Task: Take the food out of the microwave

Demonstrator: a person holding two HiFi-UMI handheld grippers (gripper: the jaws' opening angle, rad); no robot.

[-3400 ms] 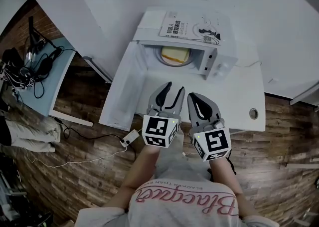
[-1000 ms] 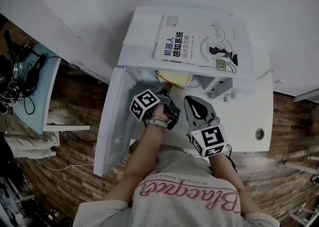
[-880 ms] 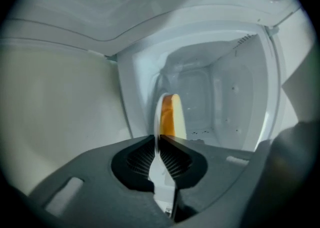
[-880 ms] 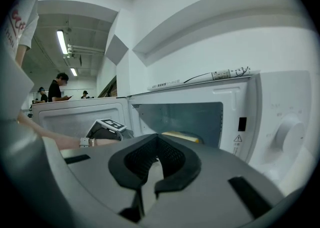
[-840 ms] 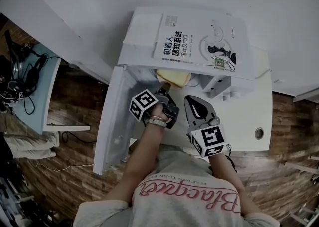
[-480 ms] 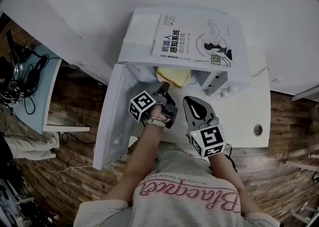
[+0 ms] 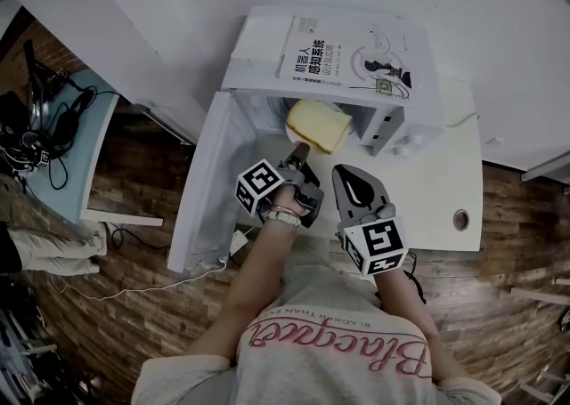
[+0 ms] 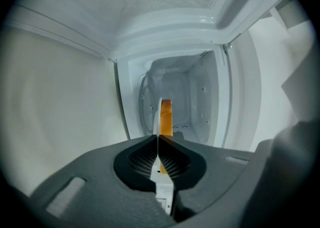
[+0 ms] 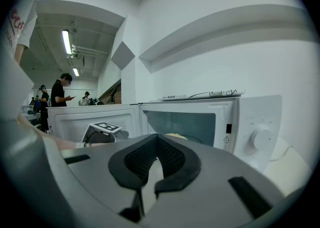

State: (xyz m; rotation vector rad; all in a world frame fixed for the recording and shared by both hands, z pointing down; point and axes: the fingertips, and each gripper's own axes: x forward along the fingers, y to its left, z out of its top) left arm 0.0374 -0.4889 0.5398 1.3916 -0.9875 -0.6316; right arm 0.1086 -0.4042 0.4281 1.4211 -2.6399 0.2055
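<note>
White microwave (image 7: 258, 43), yellow food (image 7: 319, 125), brown wood-plank floor (image 7: 525, 243), blue table (image 7: 85, 154)

Wood-plank floor (image 7: 125, 305); white desk (image 7: 450, 172); pale-blue side table (image 7: 85, 158) with cables (image 7: 44, 118); ceiling strip lights (image 9: 66, 41).

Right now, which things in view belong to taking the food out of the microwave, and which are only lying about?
Part of the job:
- microwave, its door open
- plate carrying the food
- left gripper, shut on the plate's rim

Just lying about:
- book on top of the microwave
- cables on the side table
</note>
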